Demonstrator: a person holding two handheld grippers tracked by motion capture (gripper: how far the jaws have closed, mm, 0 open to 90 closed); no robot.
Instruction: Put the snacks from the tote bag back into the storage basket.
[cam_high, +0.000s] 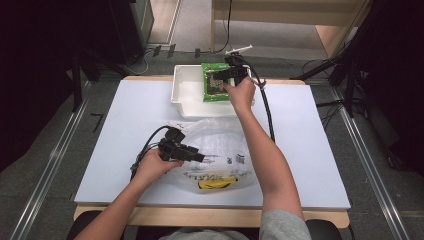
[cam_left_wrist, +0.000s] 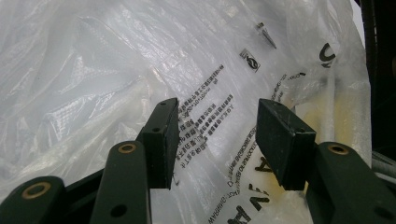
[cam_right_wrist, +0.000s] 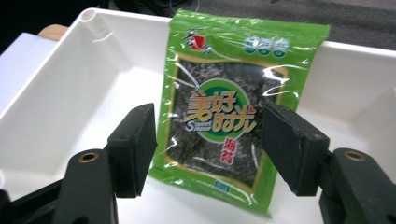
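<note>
On the white table (cam_high: 125, 125), the person's left hand (cam_high: 150, 167) holds the left gripper (cam_high: 192, 154) low over a crumpled clear plastic bag (cam_high: 220, 150) that lies near the front edge, printed with black text and a yellow patch. In the left gripper view the two black jaws stand well apart, with the printed film of the bag (cam_left_wrist: 210, 84) spread behind and between them; neither pad presses on it, and whether a pad brushes the plastic I cannot tell. Farther right and toward the far edge of the table sits a white tray (cam_high: 186, 95), shallow and rectangular. In it lies a green seaweed snack packet (cam_high: 212, 82), leaning against the tray's far wall at the right part of the tray. The right hand (cam_high: 241, 94) reaches out along a straight forearm and carries the right gripper (cam_high: 231, 75) just over that packet. The right gripper view shows the packet (cam_right_wrist: 224, 112) face-on between the jaws, which flank its two long sides with a visible gap at each pad, so they are spread and grip nothing. The tray's white rim (cam_right_wrist: 56, 46) runs behind the packet.
</note>
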